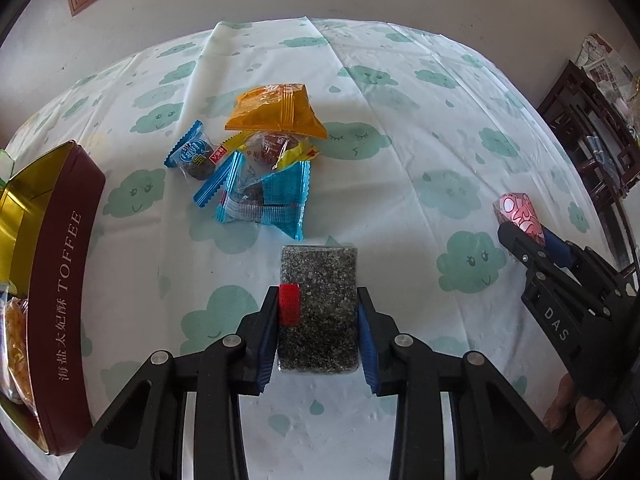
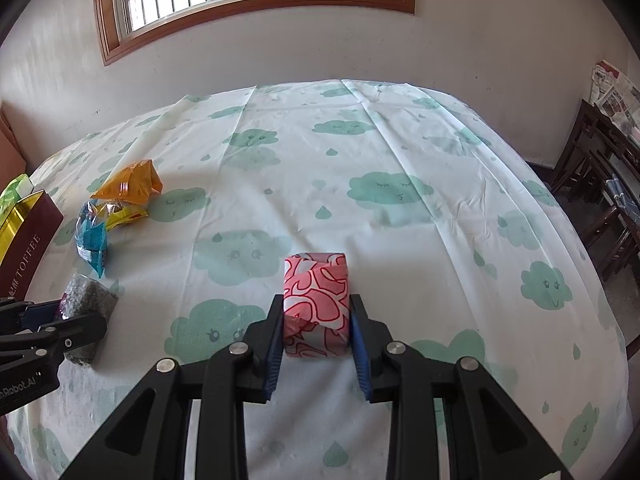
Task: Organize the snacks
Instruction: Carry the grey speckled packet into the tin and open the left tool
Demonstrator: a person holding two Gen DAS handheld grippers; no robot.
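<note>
My left gripper (image 1: 318, 312) is shut on a dark speckled sesame bar (image 1: 318, 300) with a red label, held over the cloud-print tablecloth. My right gripper (image 2: 316, 320) is shut on a pink-and-white wrapped snack (image 2: 316, 300); it also shows in the left wrist view (image 1: 520, 212). A pile of snacks lies ahead of the left gripper: an orange packet (image 1: 276, 112), a yellow-wrapped one (image 1: 272, 148) and blue-wrapped ones (image 1: 264, 196). A maroon and gold TOFFEE tin (image 1: 60, 280) stands open at the left, with a yellow snack inside.
The tablecloth (image 2: 360, 184) covers a table set against a white wall under a window. Dark wooden chairs (image 2: 600, 200) stand to the right of the table. The left gripper and sesame bar show at the left in the right wrist view (image 2: 86, 300).
</note>
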